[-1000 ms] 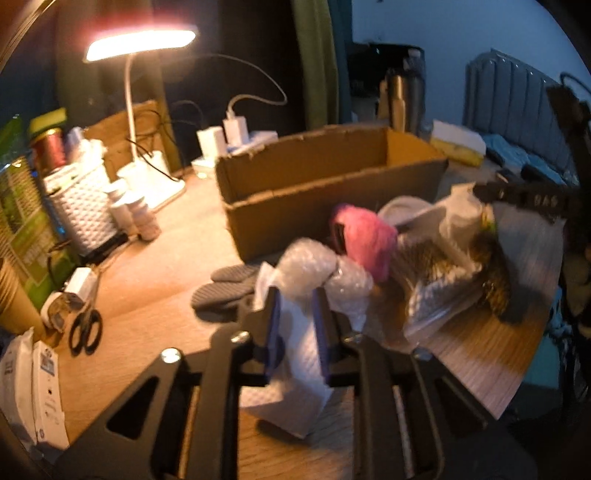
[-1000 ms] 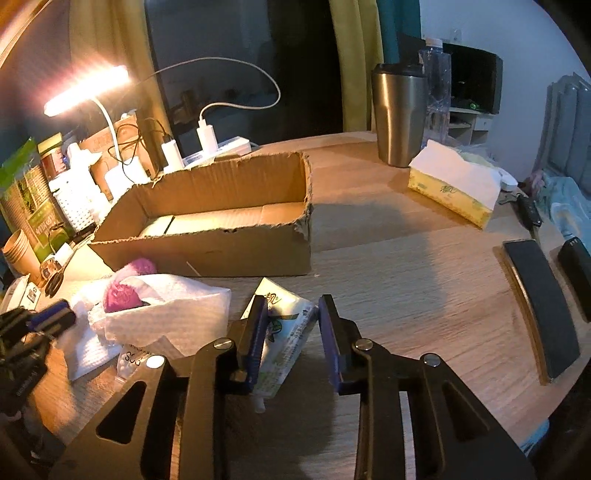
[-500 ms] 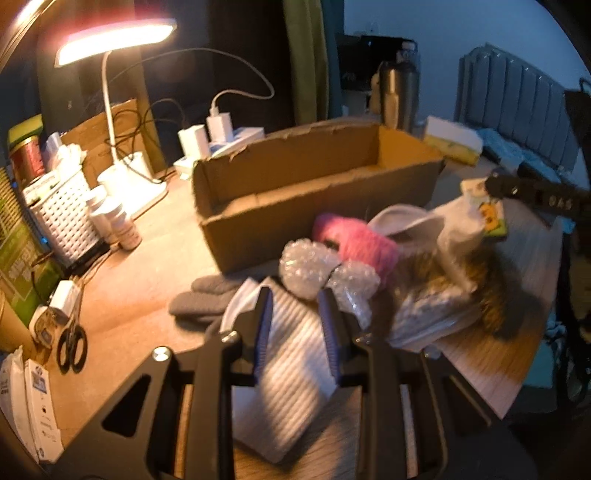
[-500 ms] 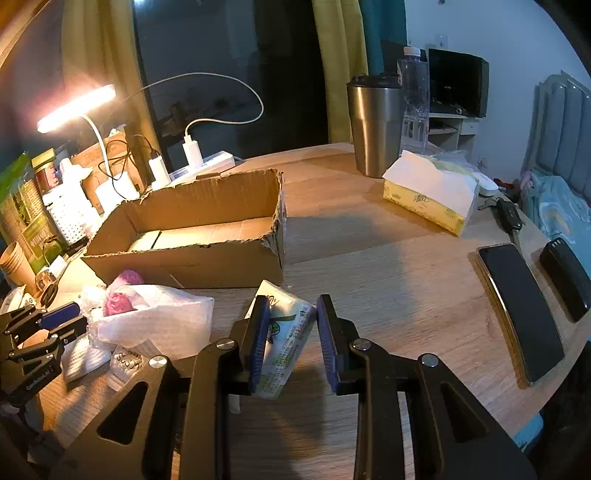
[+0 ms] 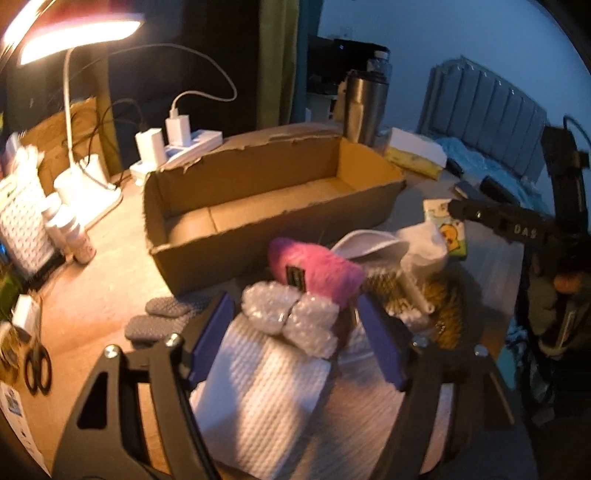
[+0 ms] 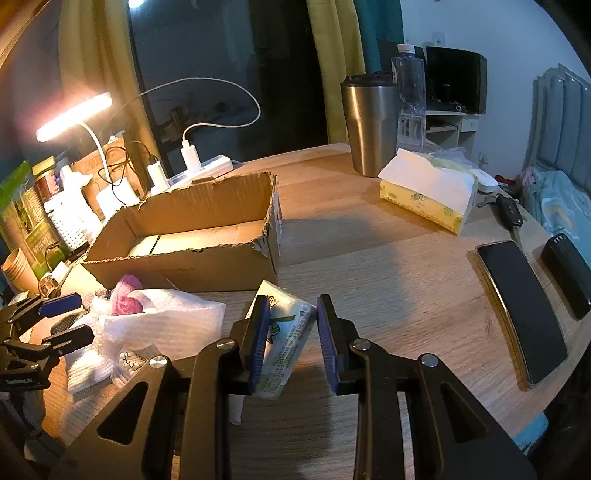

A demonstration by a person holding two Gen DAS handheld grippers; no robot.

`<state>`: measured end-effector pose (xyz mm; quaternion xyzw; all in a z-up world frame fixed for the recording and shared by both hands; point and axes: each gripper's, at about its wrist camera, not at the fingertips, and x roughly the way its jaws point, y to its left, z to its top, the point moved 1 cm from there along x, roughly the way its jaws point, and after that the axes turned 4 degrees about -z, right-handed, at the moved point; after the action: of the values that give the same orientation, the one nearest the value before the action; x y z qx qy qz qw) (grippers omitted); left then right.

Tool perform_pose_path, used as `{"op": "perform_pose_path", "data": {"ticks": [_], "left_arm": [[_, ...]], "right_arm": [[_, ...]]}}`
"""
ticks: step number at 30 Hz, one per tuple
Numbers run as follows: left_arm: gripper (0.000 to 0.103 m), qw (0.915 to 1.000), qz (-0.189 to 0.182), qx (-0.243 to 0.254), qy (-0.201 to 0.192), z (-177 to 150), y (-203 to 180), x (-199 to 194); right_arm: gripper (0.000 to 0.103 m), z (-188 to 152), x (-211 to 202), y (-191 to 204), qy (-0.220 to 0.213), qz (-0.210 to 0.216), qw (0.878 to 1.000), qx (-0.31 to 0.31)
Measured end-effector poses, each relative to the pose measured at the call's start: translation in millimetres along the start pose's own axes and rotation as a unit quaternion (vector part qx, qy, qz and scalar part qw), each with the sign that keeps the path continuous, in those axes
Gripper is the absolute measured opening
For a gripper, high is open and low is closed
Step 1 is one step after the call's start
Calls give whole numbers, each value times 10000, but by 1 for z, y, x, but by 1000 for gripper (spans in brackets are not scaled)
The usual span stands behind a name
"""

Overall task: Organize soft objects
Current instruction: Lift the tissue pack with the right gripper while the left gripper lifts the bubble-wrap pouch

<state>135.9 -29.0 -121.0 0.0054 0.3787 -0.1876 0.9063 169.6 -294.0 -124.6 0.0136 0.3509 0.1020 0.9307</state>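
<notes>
My left gripper (image 5: 295, 332) is open wide over a white waffle cloth (image 5: 266, 398) and a wad of bubble wrap (image 5: 291, 317). Behind them lie a pink fluffy item (image 5: 314, 269), a white sock (image 5: 424, 247) and a brown spiky thing (image 5: 439, 302). An open cardboard box (image 5: 273, 206) stands beyond the pile. My right gripper (image 6: 290, 332) is shut on a small tissue pack (image 6: 284, 339) and holds it near the box (image 6: 192, 236). The pile also shows in the right wrist view (image 6: 155, 325), with the left gripper (image 6: 55, 325) beside it.
A lit desk lamp (image 5: 74, 33), power strip with chargers (image 5: 173, 144), small bottles (image 5: 77, 236), scissors (image 5: 37, 365) and grey insoles (image 5: 162, 314) are at the left. A steel tumbler (image 6: 369, 125), tissue box (image 6: 428, 192), phone (image 6: 524, 310) and keys (image 6: 506, 210) are at the right.
My left gripper has let go of the white cloth, opened wide and drawn back above the pile. My right gripper has lifted the tissue pack slightly and shifted right.
</notes>
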Motion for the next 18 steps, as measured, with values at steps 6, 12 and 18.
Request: {"op": "perform_pose_path", "data": {"ticks": [6,12,18], "left_arm": [[73,9945,429,843,438,-1,-17,29],[60,9946,329,761,622,-3,-8,41],[57,9965,239,657,459,-1,-6,25]], "right_arm": [[28,0,-1,-1,-24,28,10000,18],[28,0,-5,-1,-93,60,9999,30],[28,6,-11,0,-205,84,9998,-1]]}}
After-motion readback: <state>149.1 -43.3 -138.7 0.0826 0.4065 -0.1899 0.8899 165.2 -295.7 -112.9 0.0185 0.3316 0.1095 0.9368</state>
